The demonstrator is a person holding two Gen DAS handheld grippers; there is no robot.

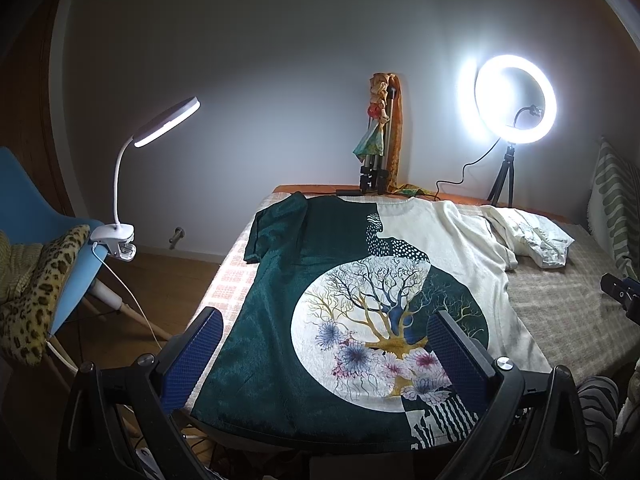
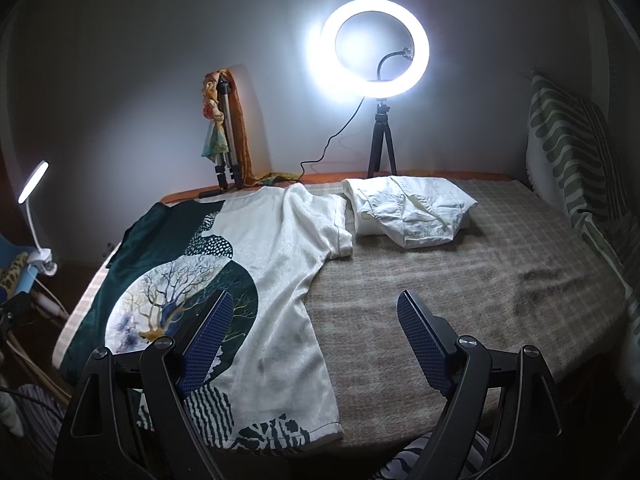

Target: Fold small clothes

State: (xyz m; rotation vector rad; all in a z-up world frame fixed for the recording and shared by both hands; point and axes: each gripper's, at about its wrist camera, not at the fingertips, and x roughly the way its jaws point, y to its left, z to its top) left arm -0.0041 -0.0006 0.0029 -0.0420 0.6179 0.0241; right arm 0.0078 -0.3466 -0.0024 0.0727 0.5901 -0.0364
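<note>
A green and cream T-shirt [image 1: 352,280] with a tree print lies spread flat on the table, front up, collar at the far side; it also shows in the right wrist view [image 2: 248,264]. My left gripper [image 1: 326,336] is open and empty, hovering above the shirt's lower hem. My right gripper [image 2: 316,320] is open and empty, above the shirt's right hem corner and the tablecloth. A folded white garment [image 2: 408,212] lies at the far side, next to the shirt's right sleeve; it also shows in the left wrist view [image 1: 532,236].
A plaid cloth [image 2: 460,280] covers the table. A ring light [image 2: 376,48] on a tripod and a folded tripod with scarves [image 2: 224,136] stand at the back edge. A clip lamp [image 1: 160,128] is clamped to a blue chair [image 1: 36,216] at left. A striped cushion [image 2: 568,144] stands at right.
</note>
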